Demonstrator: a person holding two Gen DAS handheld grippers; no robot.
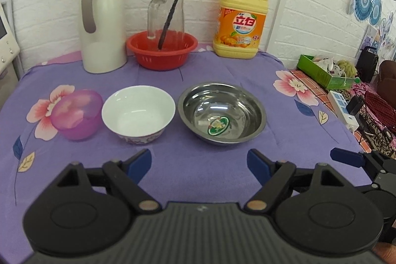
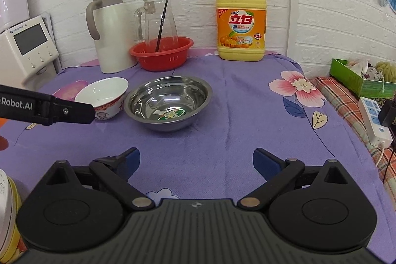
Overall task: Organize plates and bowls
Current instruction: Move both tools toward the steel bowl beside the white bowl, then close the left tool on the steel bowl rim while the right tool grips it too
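Observation:
Three bowls stand in a row on the purple flowered cloth: a small translucent purple bowl [image 1: 78, 114] at the left, a white ceramic bowl [image 1: 138, 113] [image 2: 102, 97] in the middle, and a steel bowl [image 1: 222, 113] [image 2: 168, 102] with a green sticker inside at the right. My left gripper [image 1: 199, 168] hovers open in front of the white and steel bowls, nothing between its blue-padded fingers. My right gripper [image 2: 195, 162] is open too, empty, in front and to the right of the steel bowl. The left gripper's finger [image 2: 66, 111] covers part of the white bowl in the right wrist view.
At the back stand a white thermos jug [image 1: 102, 24], a red colander [image 1: 162, 50] holding a glass pitcher [image 1: 167, 14] with a black stirrer, and a yellow detergent bottle [image 1: 241, 21]. A power strip [image 2: 373, 120] and green box [image 2: 358, 78] lie off the table's right edge.

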